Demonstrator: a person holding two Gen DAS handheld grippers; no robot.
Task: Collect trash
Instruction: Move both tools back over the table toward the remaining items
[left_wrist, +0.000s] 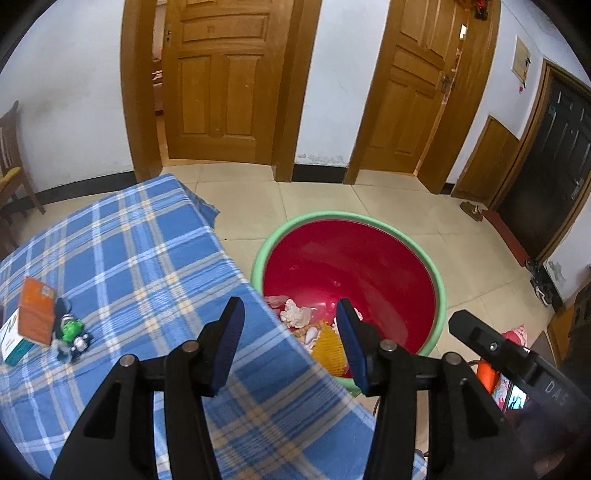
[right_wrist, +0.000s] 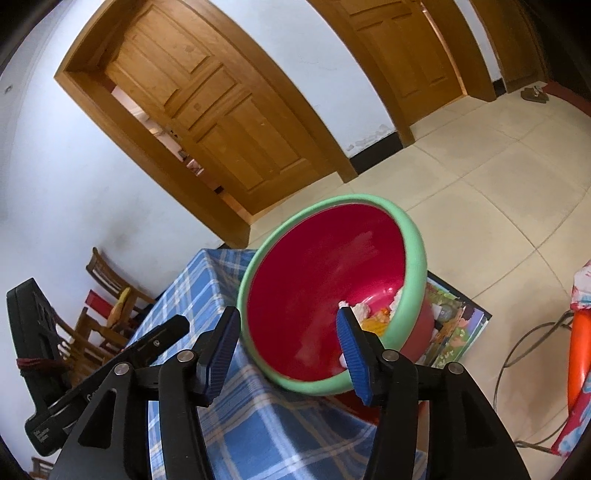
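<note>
tiled floor (left_wrist: 332, 195), red basin (left_wrist: 369, 258), both tongs (left_wrist: 291, 343) agape

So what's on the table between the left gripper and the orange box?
In the left wrist view, a small green and black toy lies between the left hand-held gripper and the orange box; otherwise only blue checked tablecloth.

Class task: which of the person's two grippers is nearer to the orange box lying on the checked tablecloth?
Left. The left gripper hangs over the tablecloth, the orange box off to its left. The right gripper points into the red basin beyond the table edge; its view lacks the box.
</note>
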